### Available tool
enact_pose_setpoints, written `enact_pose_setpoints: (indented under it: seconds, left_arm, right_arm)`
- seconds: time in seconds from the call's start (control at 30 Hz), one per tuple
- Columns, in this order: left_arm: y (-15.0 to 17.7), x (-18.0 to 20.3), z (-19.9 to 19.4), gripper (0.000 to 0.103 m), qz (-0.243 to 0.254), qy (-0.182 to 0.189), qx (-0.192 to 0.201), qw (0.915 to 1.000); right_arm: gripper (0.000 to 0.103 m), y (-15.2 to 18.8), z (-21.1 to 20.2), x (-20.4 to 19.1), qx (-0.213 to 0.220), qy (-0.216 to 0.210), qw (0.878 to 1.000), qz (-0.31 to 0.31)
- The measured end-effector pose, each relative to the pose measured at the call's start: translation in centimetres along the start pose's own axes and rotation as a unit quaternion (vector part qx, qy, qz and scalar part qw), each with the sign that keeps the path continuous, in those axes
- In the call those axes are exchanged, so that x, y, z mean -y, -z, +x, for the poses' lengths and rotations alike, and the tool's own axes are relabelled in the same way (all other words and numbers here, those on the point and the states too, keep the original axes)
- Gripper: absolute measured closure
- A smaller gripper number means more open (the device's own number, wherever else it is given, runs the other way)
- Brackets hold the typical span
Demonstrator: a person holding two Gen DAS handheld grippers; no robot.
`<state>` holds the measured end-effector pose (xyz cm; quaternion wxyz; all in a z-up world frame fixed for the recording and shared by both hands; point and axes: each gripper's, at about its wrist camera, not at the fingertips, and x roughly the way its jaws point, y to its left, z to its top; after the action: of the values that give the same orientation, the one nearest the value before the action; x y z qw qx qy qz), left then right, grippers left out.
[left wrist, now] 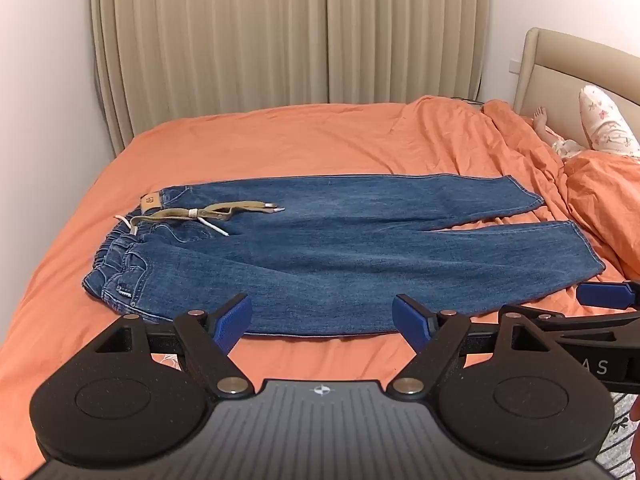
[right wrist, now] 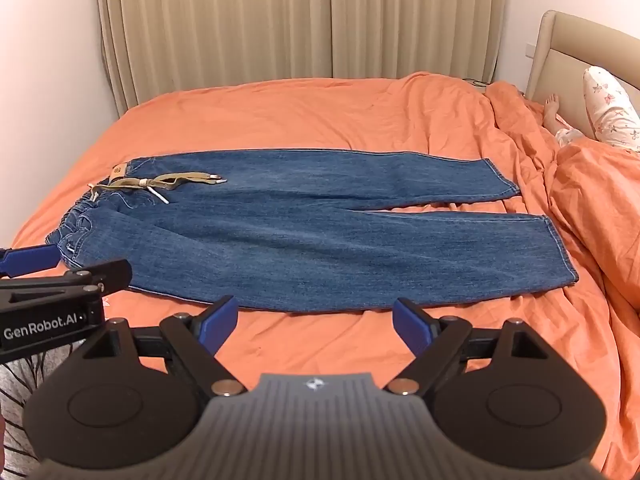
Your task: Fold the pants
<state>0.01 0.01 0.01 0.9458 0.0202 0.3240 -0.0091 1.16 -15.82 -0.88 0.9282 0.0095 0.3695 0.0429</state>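
Nearest, at six o'clock in each wrist view, sits that view's own tool. The left gripper (left wrist: 322, 316) has its blue pads (left wrist: 232, 322) spread wide with nothing between them, hovering just over the near hem-side edge of the jeans (left wrist: 340, 256). The right gripper (right wrist: 314, 318) is equally agape and empty, held above bare orange bedsheet (right wrist: 320, 344) just short of the denim. Both seem held low and level at the near edge so that either can drop onto the closest leg seam; that is a judgement, as no contact shows.

Beyond them the jeans lie flat across the bed, spread lengthwise from nine to three o'clock: the elastic waistband (left wrist: 108, 252) at nine, the two leg cuffs at three, parted by a narrow wedge of sheet. Laid out this smooth and open, they look ready for a first fold, probably near leg over far leg, and nothing is folded yet.

On the far hip, toward ten o'clock, a khaki drawstring belt (left wrist: 200, 214) with white cord ends trails loose over the denim; it could snag or bunch inside a fold.

Farther, at two o'clock, a rumpled orange duvet (left wrist: 520, 152) is pushed clear of the jeans, with a person's foot (left wrist: 540, 118) and patterned pyjama leg (left wrist: 604, 128) against the beige headboard (left wrist: 560, 64). Pleated curtains (left wrist: 280, 32) close the twelve o'clock wall.
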Motion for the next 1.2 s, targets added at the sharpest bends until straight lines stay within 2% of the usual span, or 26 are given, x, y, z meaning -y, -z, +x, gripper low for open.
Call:
enact_pose_setpoints:
  seconds: [1.2]
  left_arm:
    - [-0.1,-1.2,-0.4,0.010,-0.010,-0.012,0.002,0.9999]
  right_arm:
    - [0.022,-0.1,0.2,-0.1,0.005,-0.010,1.000,-0.010]
